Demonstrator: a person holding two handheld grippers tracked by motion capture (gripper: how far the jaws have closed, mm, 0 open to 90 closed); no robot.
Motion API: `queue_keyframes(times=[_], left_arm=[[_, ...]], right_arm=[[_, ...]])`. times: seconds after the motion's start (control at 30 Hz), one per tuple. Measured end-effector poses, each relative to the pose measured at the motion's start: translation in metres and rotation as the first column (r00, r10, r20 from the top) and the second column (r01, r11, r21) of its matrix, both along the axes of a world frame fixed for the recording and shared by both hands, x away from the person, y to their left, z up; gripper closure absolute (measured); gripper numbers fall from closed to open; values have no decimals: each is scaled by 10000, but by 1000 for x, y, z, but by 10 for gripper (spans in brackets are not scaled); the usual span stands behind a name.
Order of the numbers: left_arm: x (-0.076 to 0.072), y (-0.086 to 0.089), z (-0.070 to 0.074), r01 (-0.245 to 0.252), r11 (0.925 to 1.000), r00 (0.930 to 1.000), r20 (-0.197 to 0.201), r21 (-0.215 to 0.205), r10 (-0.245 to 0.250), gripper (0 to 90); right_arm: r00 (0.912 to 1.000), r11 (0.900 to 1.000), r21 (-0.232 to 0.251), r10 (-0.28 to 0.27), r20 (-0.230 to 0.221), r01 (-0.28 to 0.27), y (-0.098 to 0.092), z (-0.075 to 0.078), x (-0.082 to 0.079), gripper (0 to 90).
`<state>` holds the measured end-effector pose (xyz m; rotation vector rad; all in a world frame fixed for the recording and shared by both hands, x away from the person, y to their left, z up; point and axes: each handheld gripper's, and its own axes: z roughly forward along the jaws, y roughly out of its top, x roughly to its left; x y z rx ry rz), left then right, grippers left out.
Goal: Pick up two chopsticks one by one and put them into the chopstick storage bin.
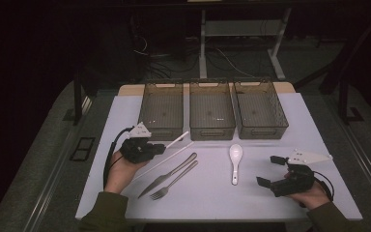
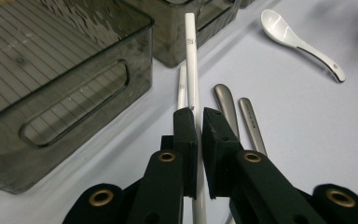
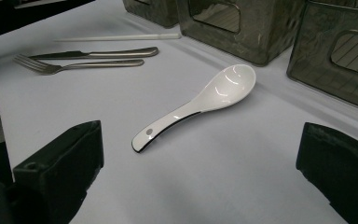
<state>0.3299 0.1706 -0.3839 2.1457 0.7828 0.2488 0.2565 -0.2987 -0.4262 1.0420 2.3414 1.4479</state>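
Note:
My left gripper is shut on a white chopstick, which is lifted a little off the table and points toward the left bin. A second white chopstick lies on the white table below it. Beside that lie a steel knife and a fork. A white ceramic spoon rests mid-table. My right gripper stands open at the right, its jaws wide apart, facing the spoon.
Three dark translucent bins stand in a row at the back of the table: left, middle and right. The table's front edge runs just past the person's sleeves. The left bin's handle cut-out is close to my left jaws.

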Motion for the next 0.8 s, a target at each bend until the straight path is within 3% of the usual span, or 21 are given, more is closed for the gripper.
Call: queue_keyframes(times=[0.27,0.8], left_arm=[[7,1,14,9,9992,9997,234,-399,0,839],[29,3,38,-305,9979,9980,531,-570,335,839]], right_arm=[[9998,9998,-58,-185,64,186,1,-2,2,8],[9992,9987,-328,-403,-74,401,7,-9,5,8]])
